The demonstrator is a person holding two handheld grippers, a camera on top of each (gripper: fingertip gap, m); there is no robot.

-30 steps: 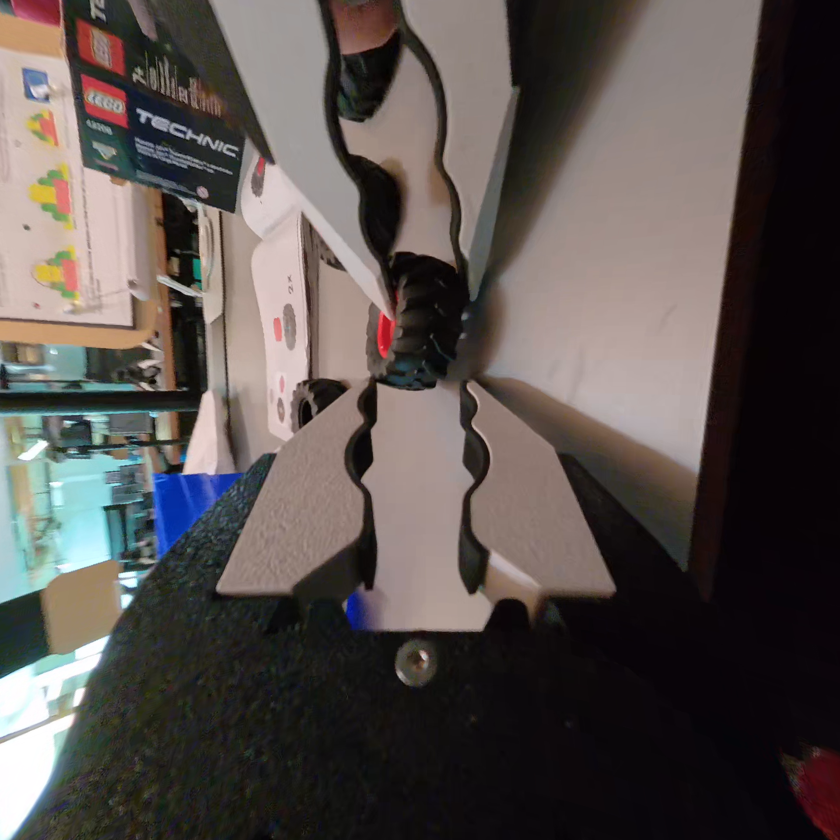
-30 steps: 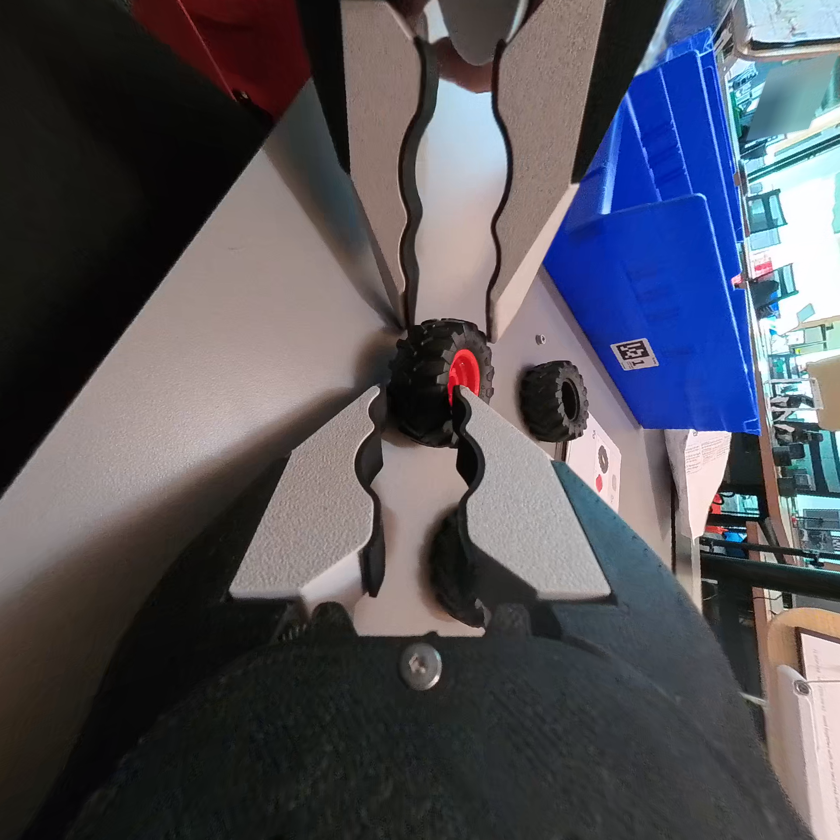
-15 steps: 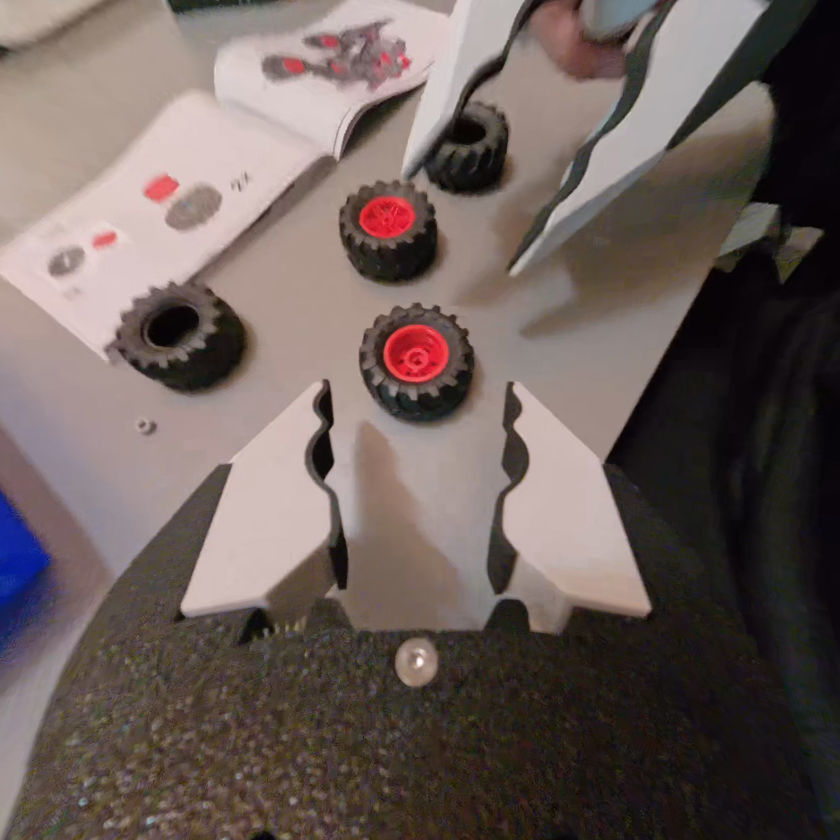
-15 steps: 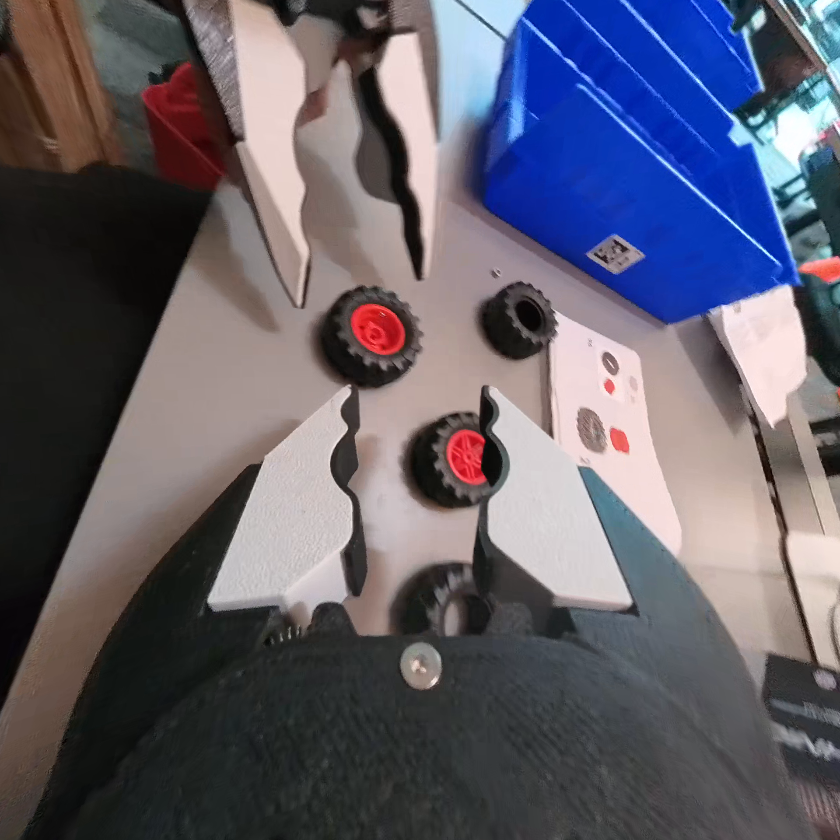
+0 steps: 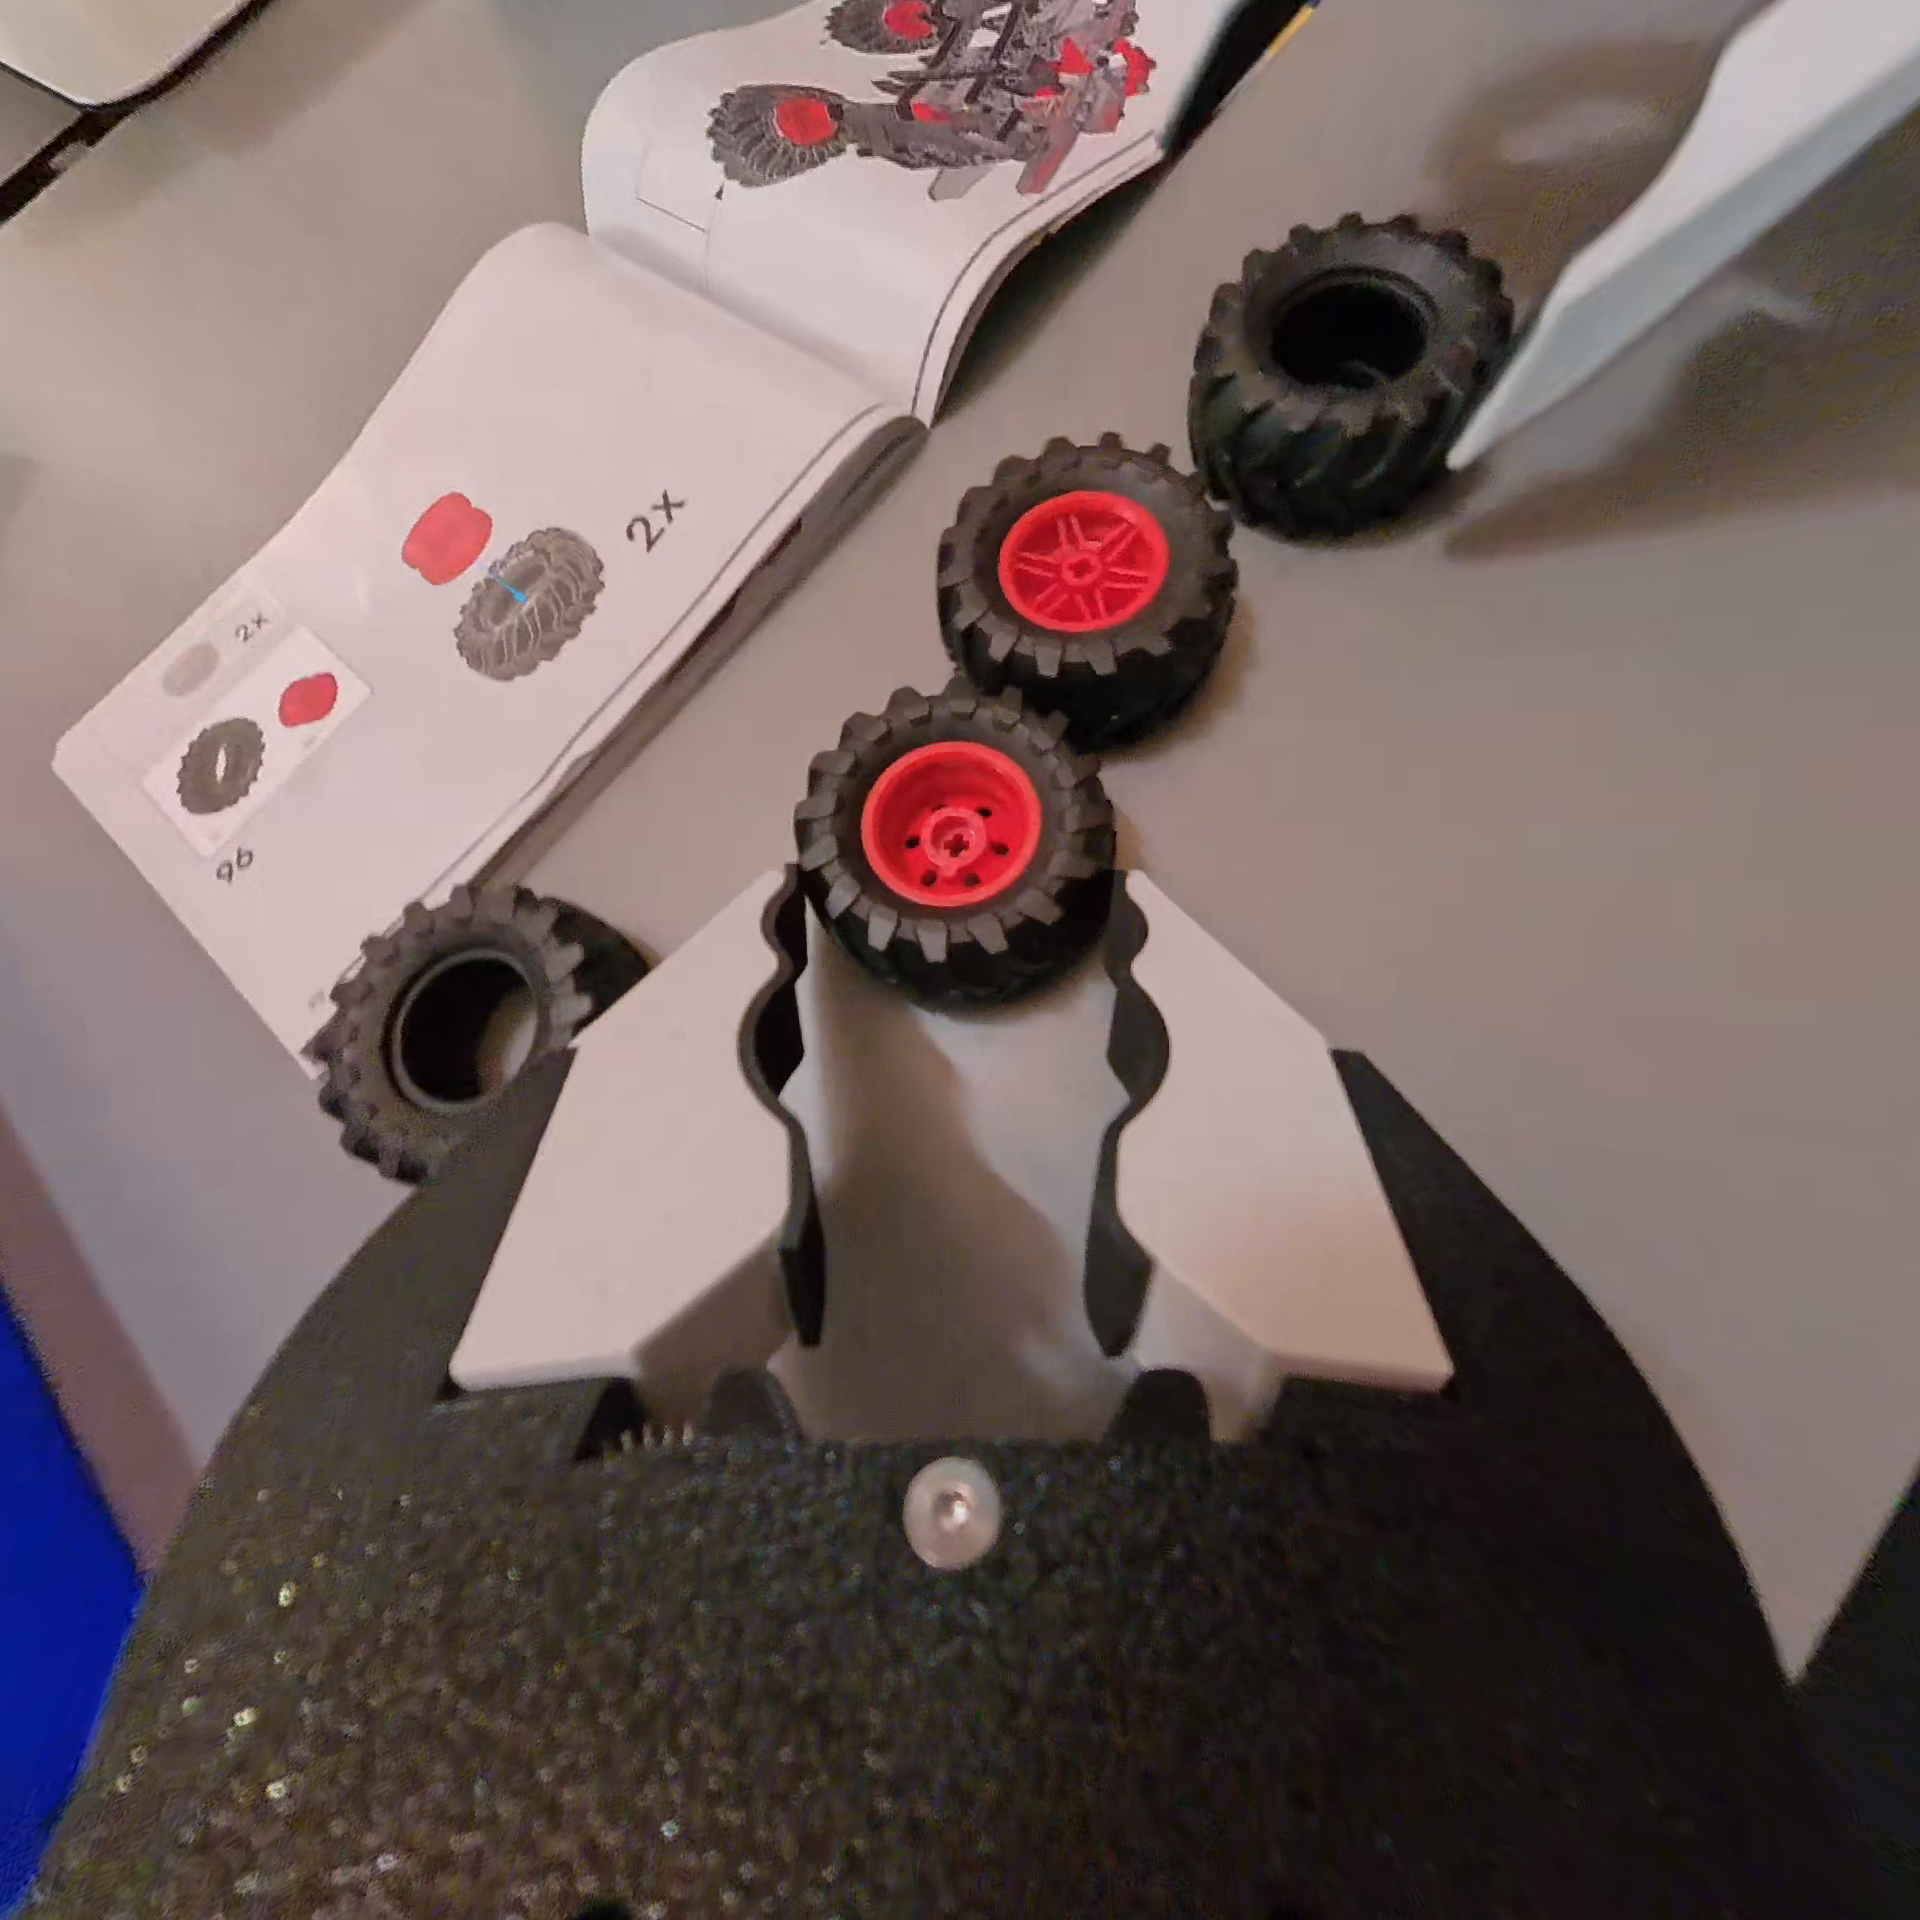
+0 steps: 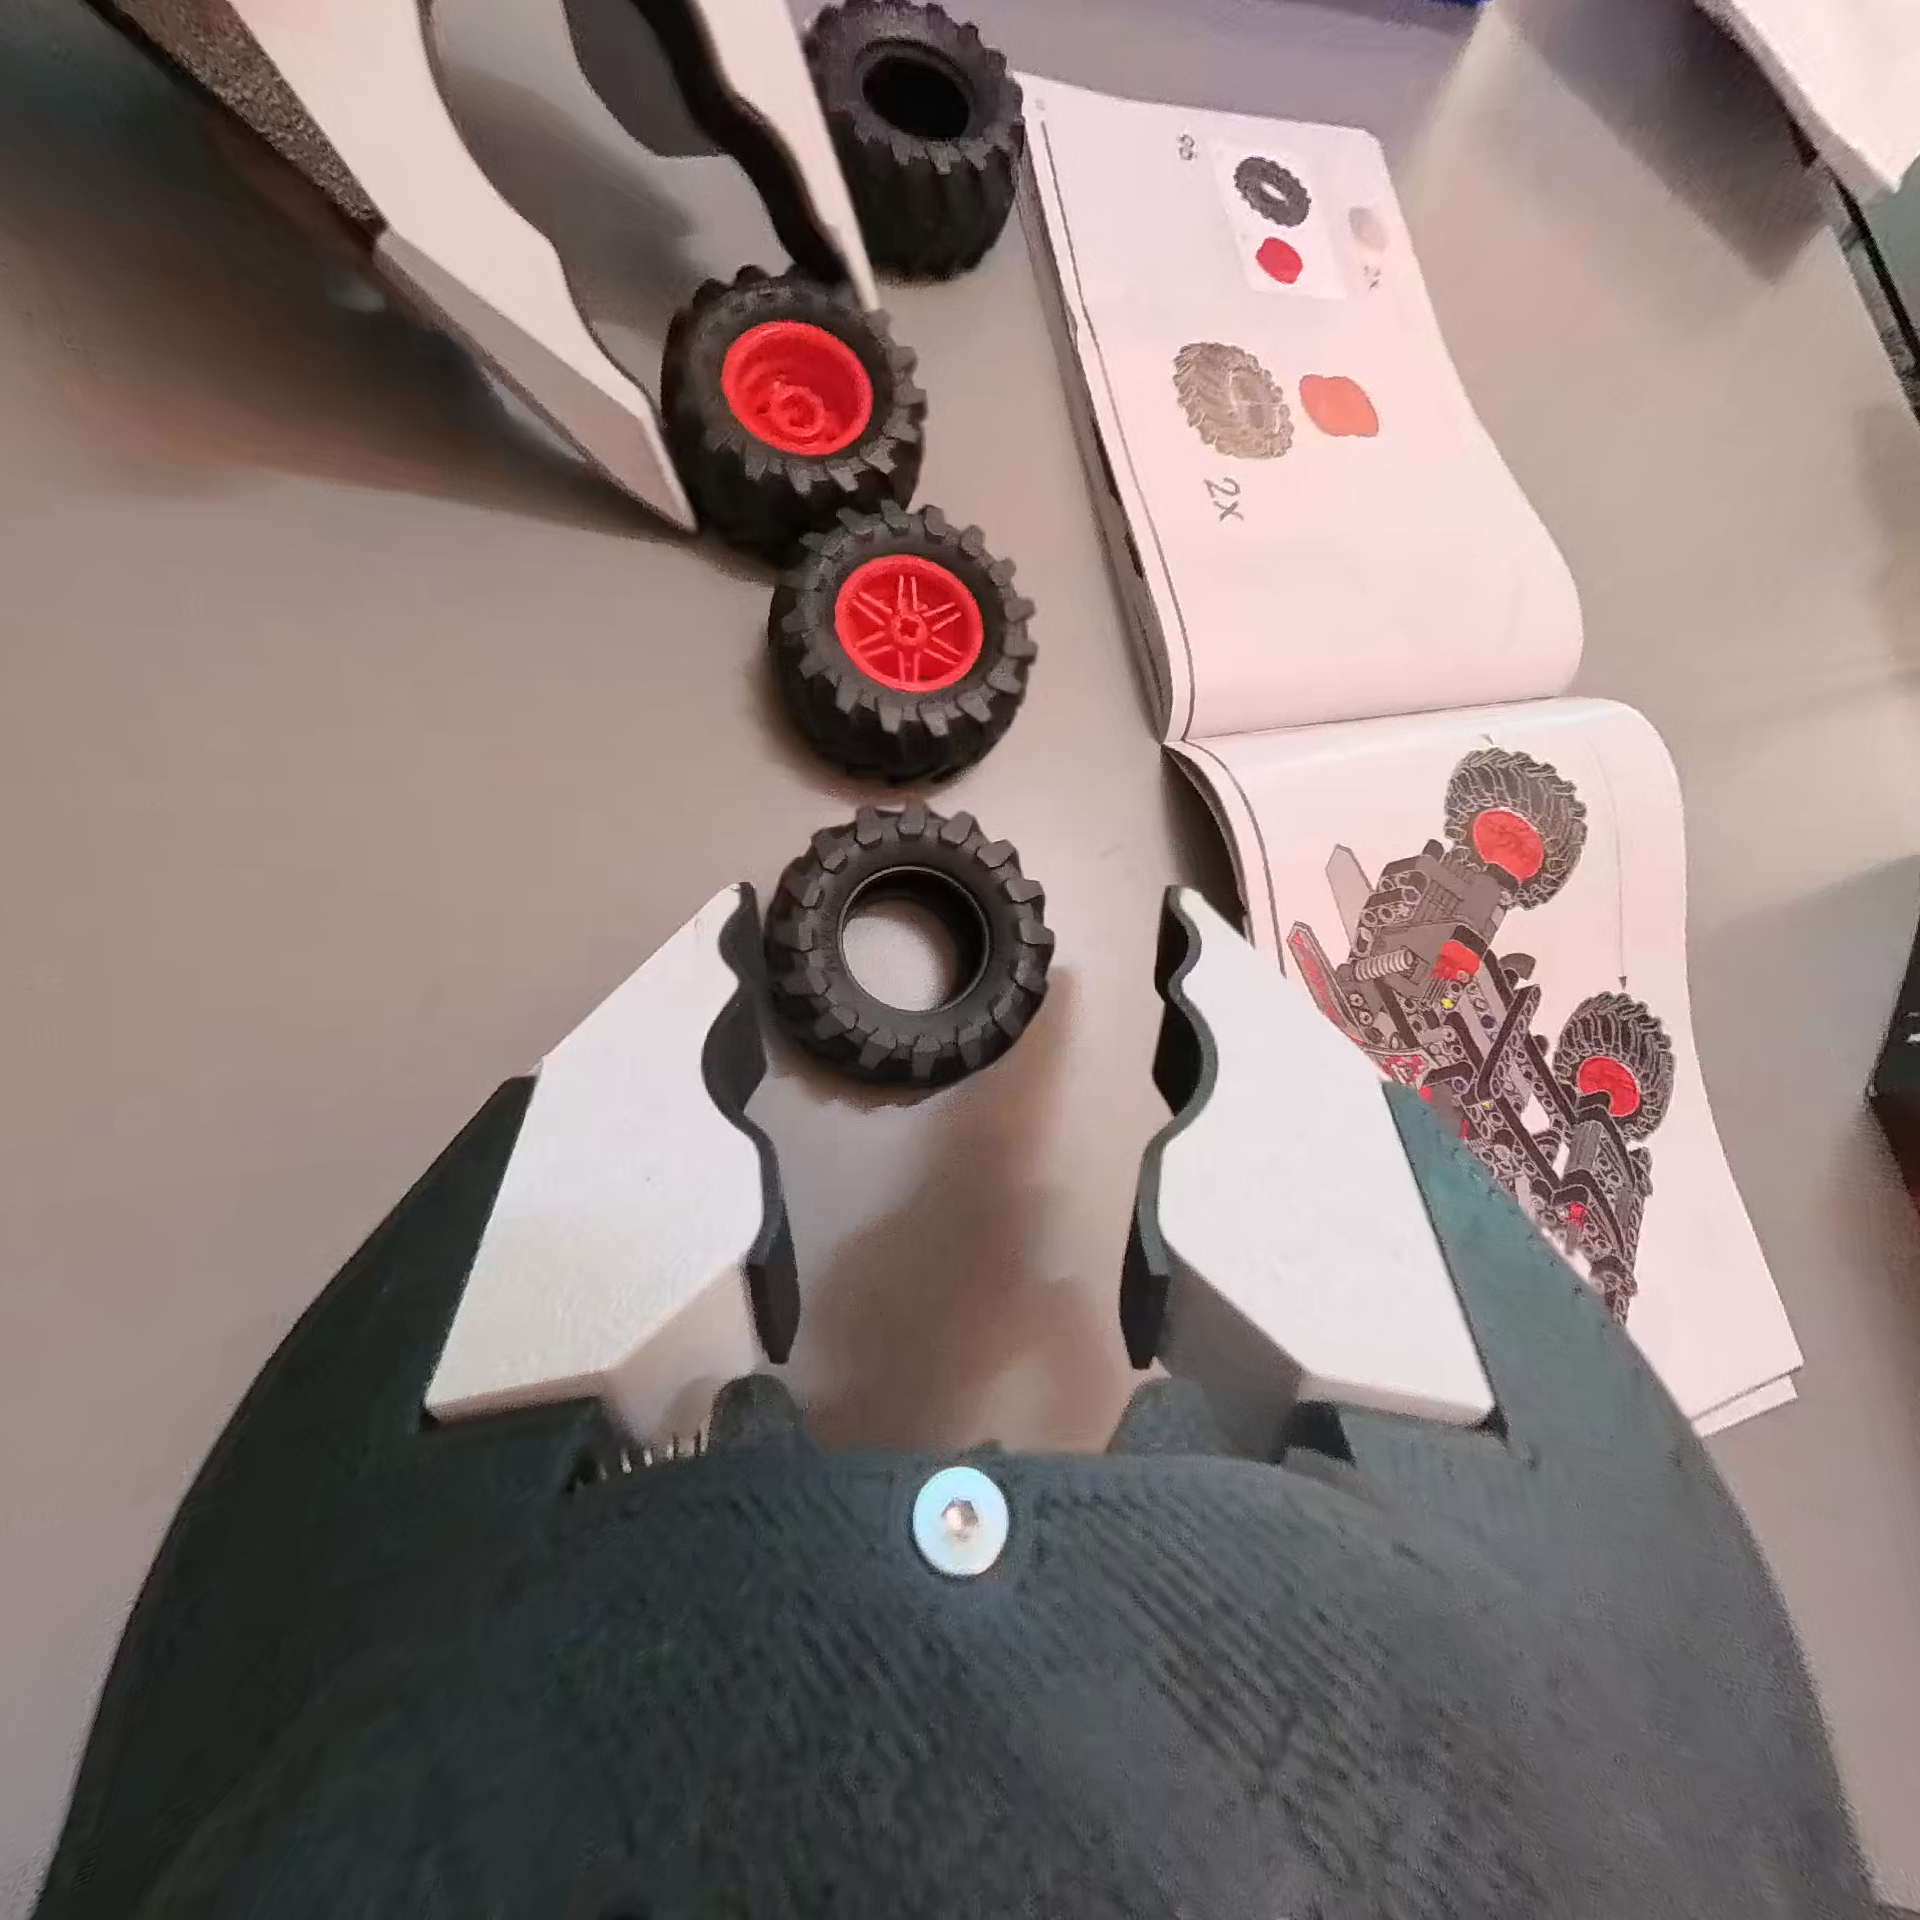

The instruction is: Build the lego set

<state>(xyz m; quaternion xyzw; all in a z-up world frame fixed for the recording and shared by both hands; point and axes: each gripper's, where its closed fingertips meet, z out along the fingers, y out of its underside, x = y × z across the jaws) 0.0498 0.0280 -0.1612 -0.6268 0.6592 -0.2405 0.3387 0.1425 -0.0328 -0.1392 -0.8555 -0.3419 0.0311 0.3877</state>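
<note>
Two black wheels with red rims lie flat on the grey table. My left gripper is open, its tips on either side of the nearer wheel. The spoked wheel touches it just beyond. One empty black tyre lies farther on, beside a finger of the right gripper. Another empty tyre lies to the left. In the right wrist view my right gripper is open around an empty tyre, with the spoked wheel, the other wheel and the left gripper beyond.
An open instruction booklet lies left of the wheels, and it shows on the right in the right wrist view. The second empty tyre sits at its far corner. A blue bin edge is at the lower left.
A second ago both grippers gripped one red-rimmed wheel between them. They have let go; it lies on the table. Both grippers now look down, left around that wheel, right around an empty tyre.
</note>
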